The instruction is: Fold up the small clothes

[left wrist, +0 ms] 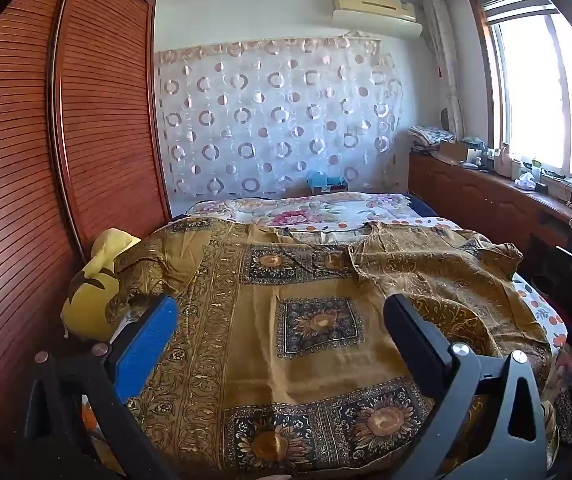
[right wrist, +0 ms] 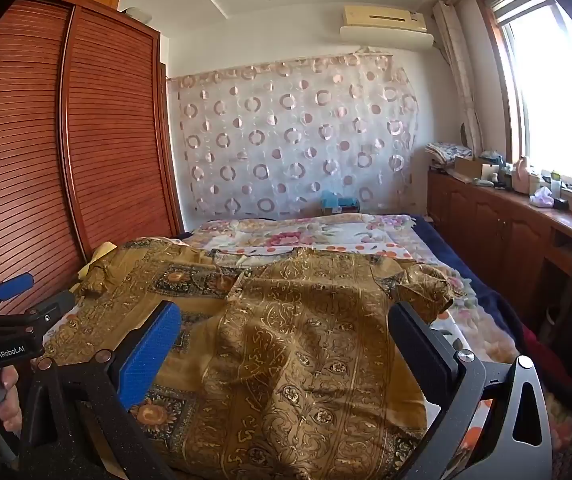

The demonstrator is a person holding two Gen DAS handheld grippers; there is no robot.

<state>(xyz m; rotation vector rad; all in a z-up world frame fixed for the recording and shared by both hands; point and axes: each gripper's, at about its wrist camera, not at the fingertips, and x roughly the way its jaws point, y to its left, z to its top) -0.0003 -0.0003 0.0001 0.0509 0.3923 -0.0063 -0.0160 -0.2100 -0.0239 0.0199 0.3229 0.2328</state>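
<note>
A brown and gold patterned garment [left wrist: 294, 320] with sunflower squares lies spread on the bed, its right part folded over toward the middle [left wrist: 438, 276]. It also shows in the right wrist view [right wrist: 298, 340], with a short sleeve [right wrist: 426, 284] at the right. My left gripper [left wrist: 282, 312] is open and empty above the garment. My right gripper [right wrist: 286, 320] is open and empty above the folded part. The left gripper also shows at the left of the right wrist view [right wrist: 14, 312], held by a hand.
A floral quilt [left wrist: 318, 208] covers the far half of the bed. A yellow plush toy [left wrist: 94, 292] lies at the bed's left edge by the wooden wardrobe [left wrist: 26, 160]. A cluttered wooden cabinet [left wrist: 498, 196] runs under the window on the right.
</note>
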